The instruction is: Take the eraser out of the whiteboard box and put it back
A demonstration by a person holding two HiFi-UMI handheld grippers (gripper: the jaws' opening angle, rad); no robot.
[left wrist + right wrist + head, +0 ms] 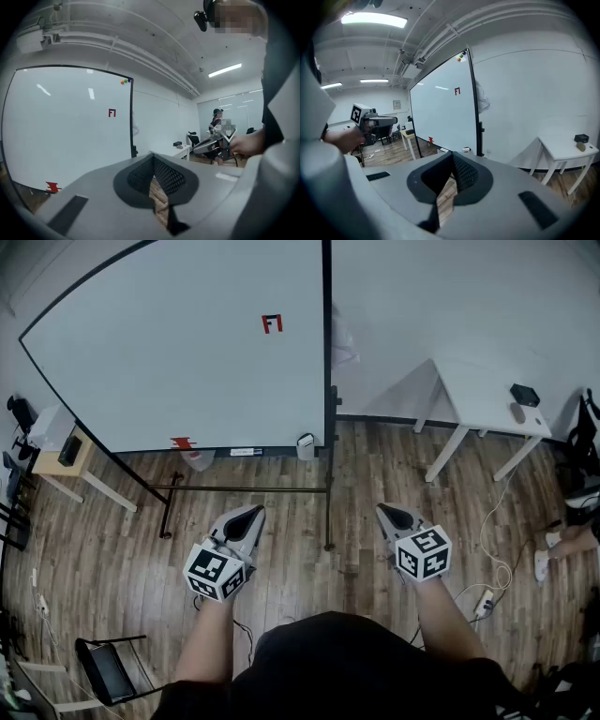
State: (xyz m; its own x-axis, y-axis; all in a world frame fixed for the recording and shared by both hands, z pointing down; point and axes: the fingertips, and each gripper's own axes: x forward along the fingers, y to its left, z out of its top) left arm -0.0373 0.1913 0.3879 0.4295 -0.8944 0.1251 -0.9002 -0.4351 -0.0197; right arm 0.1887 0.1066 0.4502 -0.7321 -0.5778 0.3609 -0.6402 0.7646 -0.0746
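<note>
The whiteboard [178,352] stands on its black frame ahead of me. A small white box [306,446] hangs at its lower right corner, and it also shows as a box [465,150] in the right gripper view. A red item [183,442] sits on the board's lower edge and a red mark [272,323] higher up. I cannot make out the eraser. My left gripper [253,512] and right gripper [384,512] hover side by side over the wood floor, well short of the board. Both are shut and hold nothing; the left gripper [153,157] and right gripper [452,157] show their tips together.
A white table [487,399] with a small black object [524,395] stands at the right wall. A low wooden table [61,460] is at the left and a folding chair [108,671] at the lower left. Cables and a power strip [483,601] lie on the floor at the right.
</note>
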